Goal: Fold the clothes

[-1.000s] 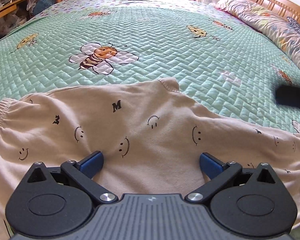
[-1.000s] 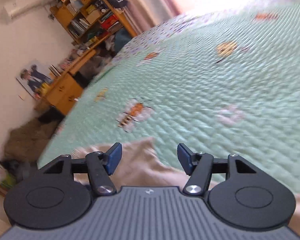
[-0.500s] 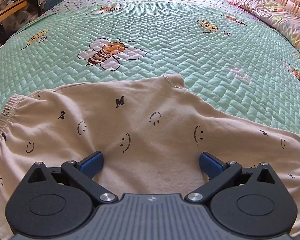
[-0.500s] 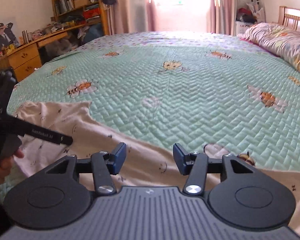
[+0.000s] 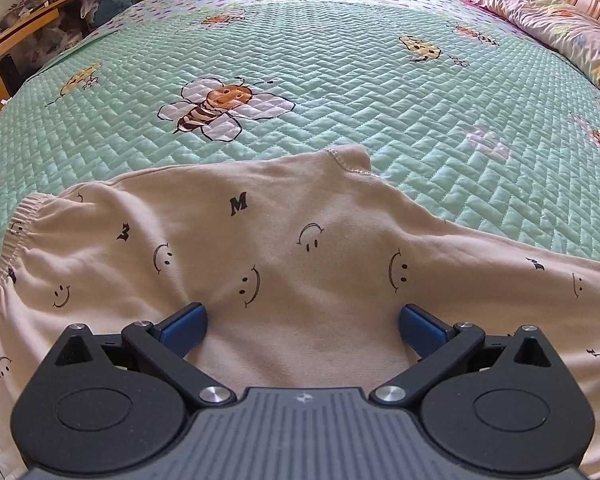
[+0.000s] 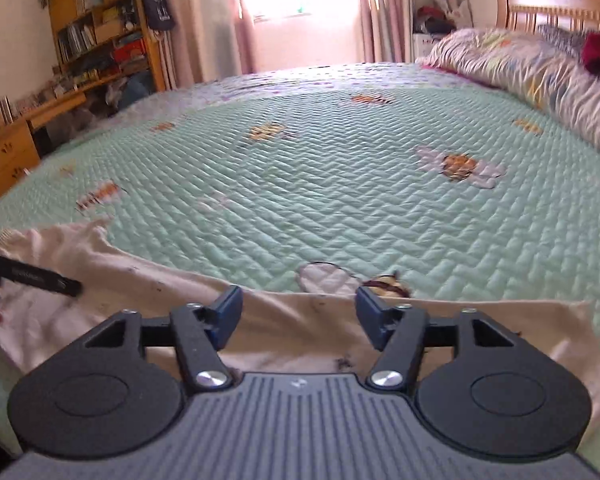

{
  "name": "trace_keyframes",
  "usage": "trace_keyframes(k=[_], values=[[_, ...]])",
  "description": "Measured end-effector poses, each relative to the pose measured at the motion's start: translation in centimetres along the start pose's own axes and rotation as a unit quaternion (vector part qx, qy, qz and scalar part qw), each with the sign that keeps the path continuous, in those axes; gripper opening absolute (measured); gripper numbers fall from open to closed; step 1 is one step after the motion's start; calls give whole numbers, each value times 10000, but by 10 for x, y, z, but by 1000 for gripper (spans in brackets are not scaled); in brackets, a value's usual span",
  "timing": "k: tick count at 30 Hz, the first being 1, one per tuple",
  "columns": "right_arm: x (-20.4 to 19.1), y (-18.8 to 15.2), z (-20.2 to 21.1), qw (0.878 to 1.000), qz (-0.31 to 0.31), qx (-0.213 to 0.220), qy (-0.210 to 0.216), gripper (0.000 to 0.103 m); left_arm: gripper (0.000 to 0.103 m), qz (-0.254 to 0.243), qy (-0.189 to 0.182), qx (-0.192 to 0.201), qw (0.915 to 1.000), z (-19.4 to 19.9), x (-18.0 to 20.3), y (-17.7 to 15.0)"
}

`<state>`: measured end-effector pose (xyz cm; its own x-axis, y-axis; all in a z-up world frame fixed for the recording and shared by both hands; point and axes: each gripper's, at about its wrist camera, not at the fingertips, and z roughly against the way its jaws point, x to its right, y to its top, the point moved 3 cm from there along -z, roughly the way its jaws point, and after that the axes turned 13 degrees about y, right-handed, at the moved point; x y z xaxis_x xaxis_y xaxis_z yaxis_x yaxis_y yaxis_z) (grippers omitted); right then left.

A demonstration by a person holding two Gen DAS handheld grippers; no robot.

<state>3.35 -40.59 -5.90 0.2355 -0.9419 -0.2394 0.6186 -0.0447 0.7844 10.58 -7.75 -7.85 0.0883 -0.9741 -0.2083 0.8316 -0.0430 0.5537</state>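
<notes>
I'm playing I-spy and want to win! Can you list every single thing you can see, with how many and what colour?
Trousers: one, beige with smiley faces, spread on the quilt's near edge.
Quilt: one, green with bees, covers the bed.
Duvet: one, pale floral, bunched at the headboard.
Headboard: one, wooden, far right.
Bookshelf: one, orange-brown, far left, full.
Desk: one, wooden, below the shelf.
Curtains: pink, beside the window.
Left gripper: open, over the trousers.
Right gripper: open, over a trouser leg.

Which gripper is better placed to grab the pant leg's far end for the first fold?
Right. The right gripper is open over the pants leg near its hem end; the left gripper, also open, hovers near the crotch and waistband.
</notes>
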Motion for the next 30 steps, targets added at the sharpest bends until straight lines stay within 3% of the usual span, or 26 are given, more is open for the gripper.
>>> trace_keyframes(k=[2,3,8,10,13,17,20,23,27,30], values=[[21,-12,-16,9978,-364,-473,-303,71,103,-8,13,10,10000,0,0,0],[24,-15,-17,9976,-390,-487,-307,72,103,-8,15,18,10000,0,0,-1],[21,-23,-16,9991,-232,-202,-294,76,103,191,-53,31,9998,6,-3,-2],[24,-23,-12,9983,-525,20,-264,76,102,270,-81,36,9996,9,-5,-2],[34,-25,5,9919,-1197,401,109,75,100,389,-122,43,9992,13,-7,-3],[32,-29,32,9941,-784,676,-337,74,99,676,-639,208,9954,35,-7,-5],[34,-34,47,9934,-257,686,-879,74,99,485,-961,404,9934,52,12,0],[47,-39,58,9915,-232,686,-1079,61,99,204,-1177,521,9915,60,39,6],[57,-38,59,9929,-259,665,-951,43,99,20,-1125,333,9931,49,71,13],[56,-30,53,9936,-135,763,-828,42,99,-29,-1077,218,9939,42,85,9]])
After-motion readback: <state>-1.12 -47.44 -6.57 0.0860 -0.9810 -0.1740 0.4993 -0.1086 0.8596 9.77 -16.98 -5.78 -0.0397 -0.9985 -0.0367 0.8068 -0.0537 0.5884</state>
